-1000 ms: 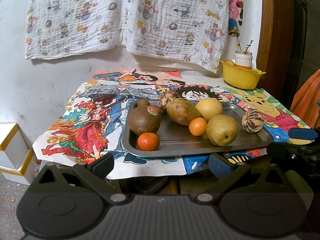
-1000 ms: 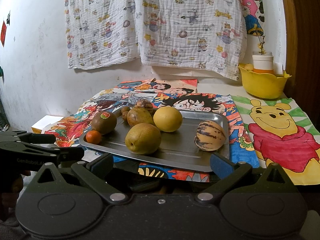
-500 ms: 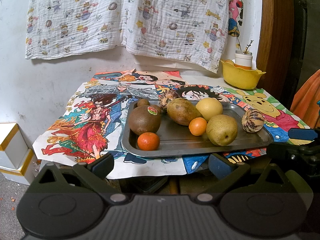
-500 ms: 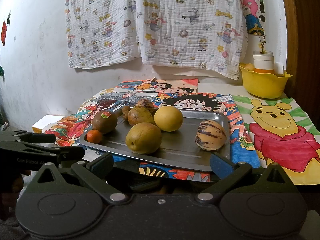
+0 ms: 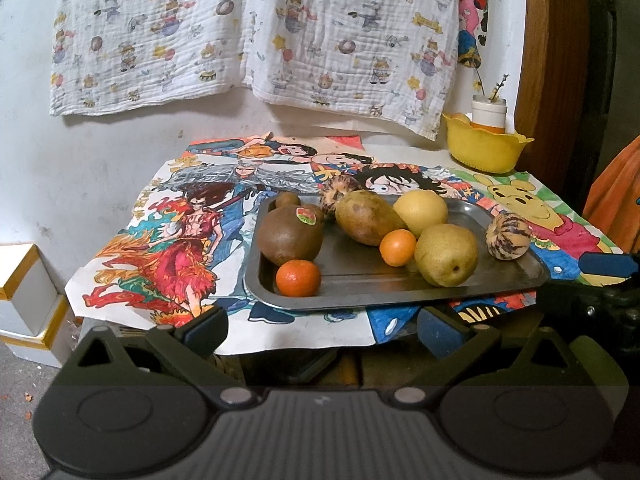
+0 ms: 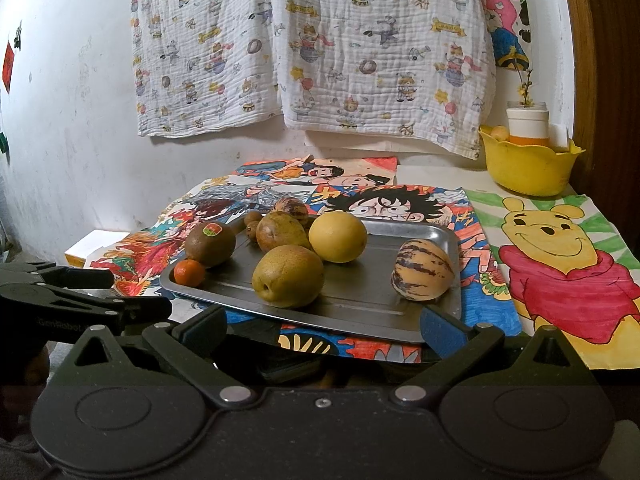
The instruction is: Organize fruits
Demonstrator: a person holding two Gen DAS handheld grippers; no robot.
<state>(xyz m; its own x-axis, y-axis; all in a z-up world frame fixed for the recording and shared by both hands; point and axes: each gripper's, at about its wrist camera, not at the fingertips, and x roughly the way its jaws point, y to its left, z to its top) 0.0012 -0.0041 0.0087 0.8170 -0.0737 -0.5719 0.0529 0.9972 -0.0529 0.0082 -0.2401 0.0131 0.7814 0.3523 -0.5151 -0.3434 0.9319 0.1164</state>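
Your left gripper (image 5: 322, 328) hangs with its fingers spread wide and empty, just short of the near edge of the metal tray (image 5: 400, 292). Your right gripper (image 6: 324, 326) is spread the same way, holding nothing, at the tray's near right. On the tray the kiwi (image 5: 289, 235) sits far left with a tangerine (image 5: 298, 278) just beside it, the pear (image 5: 446, 255) is near the middle, and a striped melon (image 5: 509, 236) lies at the right end

I read only "GenRobot" on the left gripper (image 6: 86, 304) body; kiwi (image 6: 210, 243) sticker print too small to read.
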